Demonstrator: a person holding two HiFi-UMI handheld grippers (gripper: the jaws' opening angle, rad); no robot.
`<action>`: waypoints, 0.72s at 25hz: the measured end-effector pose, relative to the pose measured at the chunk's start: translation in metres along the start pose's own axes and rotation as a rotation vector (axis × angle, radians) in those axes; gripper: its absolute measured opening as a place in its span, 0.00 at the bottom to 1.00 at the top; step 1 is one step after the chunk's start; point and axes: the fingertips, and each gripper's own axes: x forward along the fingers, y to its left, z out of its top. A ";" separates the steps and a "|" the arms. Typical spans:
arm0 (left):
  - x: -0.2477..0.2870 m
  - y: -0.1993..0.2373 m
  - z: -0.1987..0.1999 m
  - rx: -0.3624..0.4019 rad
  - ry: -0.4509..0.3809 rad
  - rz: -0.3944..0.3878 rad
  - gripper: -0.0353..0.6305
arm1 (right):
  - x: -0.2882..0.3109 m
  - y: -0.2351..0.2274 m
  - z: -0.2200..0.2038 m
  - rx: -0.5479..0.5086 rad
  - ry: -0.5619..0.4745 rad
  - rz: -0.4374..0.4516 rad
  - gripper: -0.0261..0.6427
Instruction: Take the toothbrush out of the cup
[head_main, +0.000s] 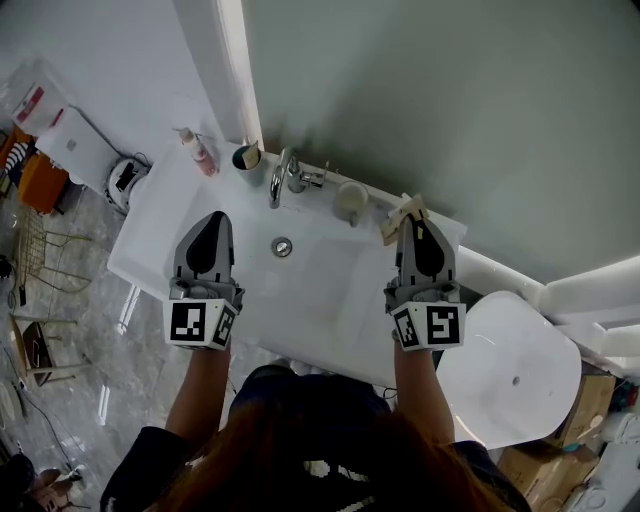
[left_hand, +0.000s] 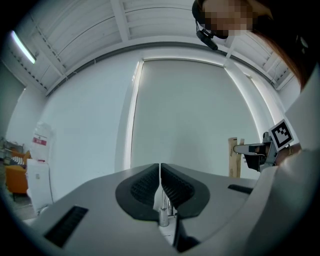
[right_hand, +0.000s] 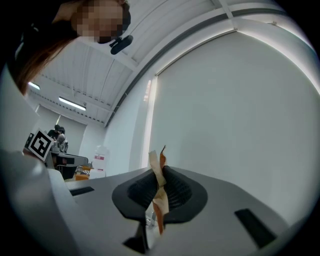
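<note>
Left gripper (head_main: 212, 222): ribbed black pads pressed together with nothing between them, poised above the left side of the white rectangular washbasin (head_main: 330, 300).

Right gripper (head_main: 418, 222): jaws nearly together, clamped on the flat beige-and-brown toothbrush (head_main: 400, 214), which sticks out past the fingertips above the basin's back right corner. Its bristles cannot be made out.

The toothbrush is clear of both cups. The small white cup (head_main: 351, 200) stands on the back edge just beside it. The dark round cup (head_main: 246, 158) stands at the back left, between the chrome tap (head_main: 283, 175) and a slim white-and-pink bottle (head_main: 197, 150).
</note>
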 end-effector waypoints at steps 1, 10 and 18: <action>-0.003 -0.002 0.000 0.000 0.000 0.005 0.09 | -0.002 0.000 0.001 0.001 -0.002 0.005 0.10; -0.025 -0.022 -0.004 -0.013 0.013 0.070 0.09 | -0.022 -0.013 -0.004 0.040 -0.023 0.065 0.10; -0.028 -0.015 -0.006 0.031 0.059 0.078 0.09 | -0.019 -0.015 -0.014 0.085 -0.017 0.057 0.10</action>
